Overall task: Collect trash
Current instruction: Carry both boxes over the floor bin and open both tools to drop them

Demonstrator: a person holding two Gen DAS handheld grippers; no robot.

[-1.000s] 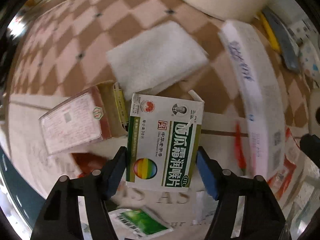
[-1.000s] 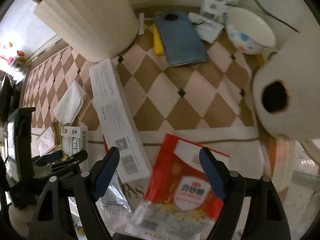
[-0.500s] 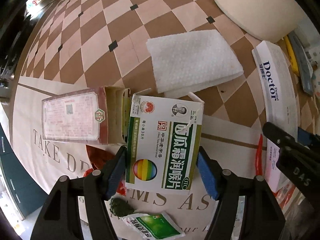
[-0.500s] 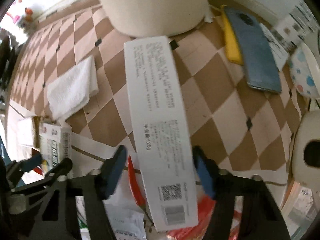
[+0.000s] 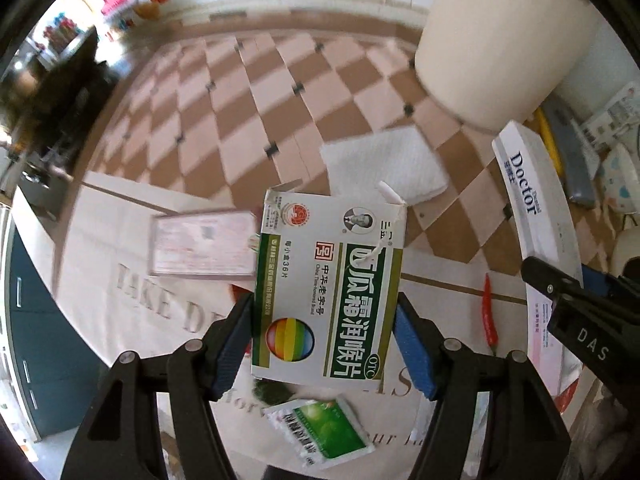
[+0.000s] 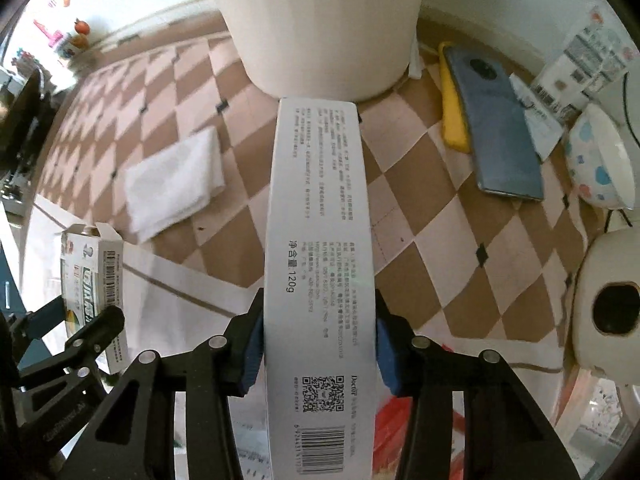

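Left wrist view: the left hand-held gripper (image 5: pixel 324 344) clamps a green-and-white medicine box (image 5: pixel 328 300) between its blue pads — a green sachet (image 5: pixel 320 430) lies just below.

Right wrist view: the right hand-held gripper (image 6: pixel 318 344) grips a long white toothpaste box (image 6: pixel 320 256), pointing ahead toward a cream bin (image 6: pixel 320 20).

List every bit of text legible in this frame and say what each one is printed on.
"Doctor": long white box, shut in the right gripper.
"120g": same box.
"OTC", "36": green-and-white medicine box, shut in the left gripper.
"TAKE D": tablecloth.
"DAS": right gripper's body.
Fine print, barcode digits, green sachet: unreadable.
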